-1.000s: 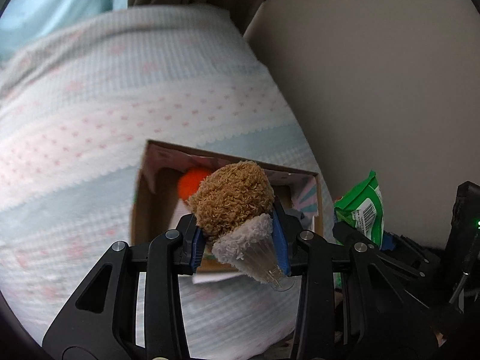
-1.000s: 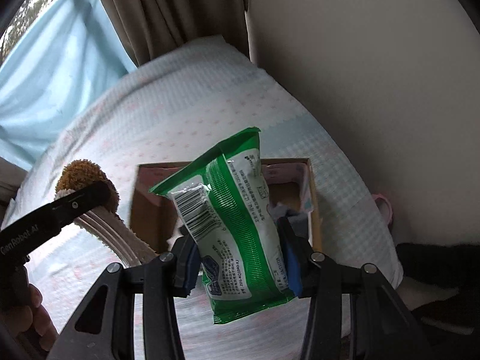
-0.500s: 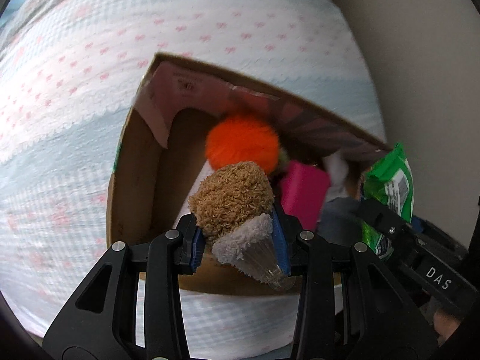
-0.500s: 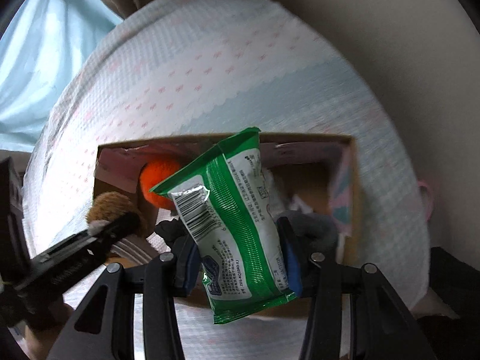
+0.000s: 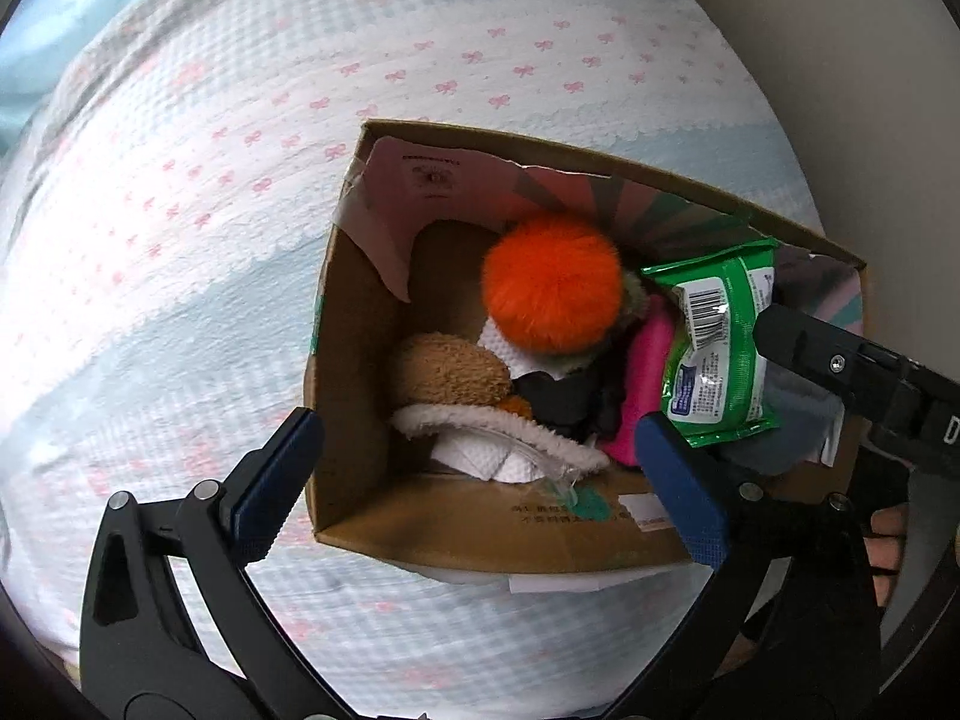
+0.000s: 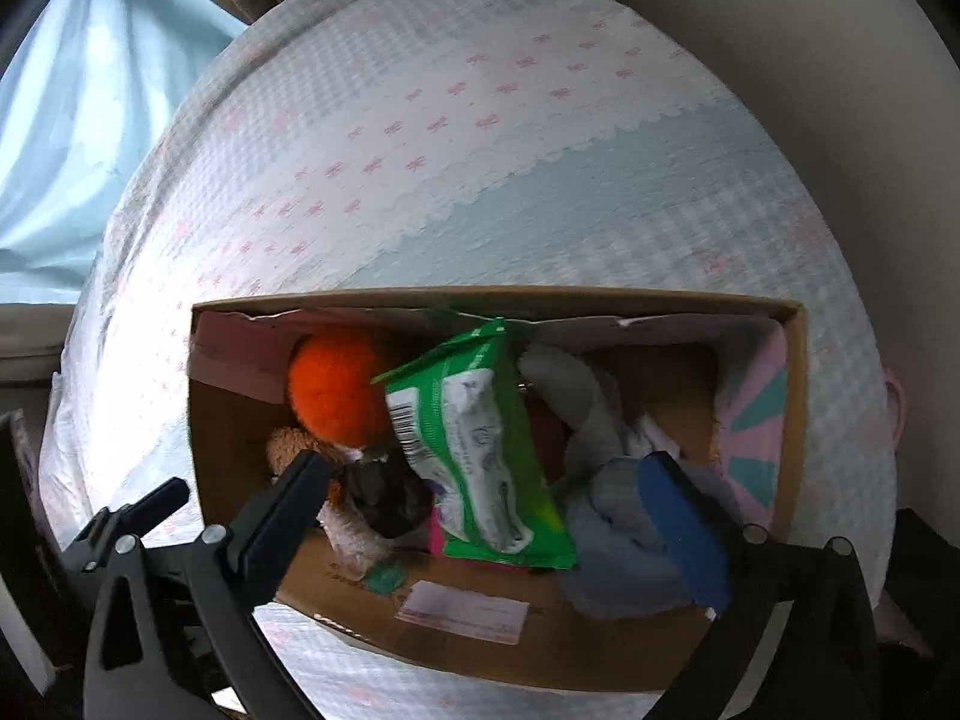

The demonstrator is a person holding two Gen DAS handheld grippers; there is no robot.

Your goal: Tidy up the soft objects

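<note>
An open cardboard box (image 5: 480,531) (image 6: 540,630) sits on the bed. Inside lie a brown-and-white plush ice cream toy (image 5: 456,378) (image 6: 288,441), an orange pompom (image 5: 552,288) (image 6: 336,390), a pink item (image 5: 642,372), dark cloth and grey-blue cloth (image 6: 624,522). My left gripper (image 5: 480,474) is open and empty above the plush toy. My right gripper (image 6: 498,516) is open, and the green wipes pack (image 6: 474,456) (image 5: 717,348) sits loose in the box between its spread jaws.
The bed has a white and pale blue cover (image 5: 240,180) with pink bows. A beige wall (image 6: 810,30) runs along the right. Pale blue curtain (image 6: 90,120) hangs at the left. The right gripper's arm (image 5: 858,366) reaches over the box's right side.
Both grippers opened over the box. The plush ice cream toy dropped from the left gripper into the box, and the green wipes pack left the right gripper's hold.
</note>
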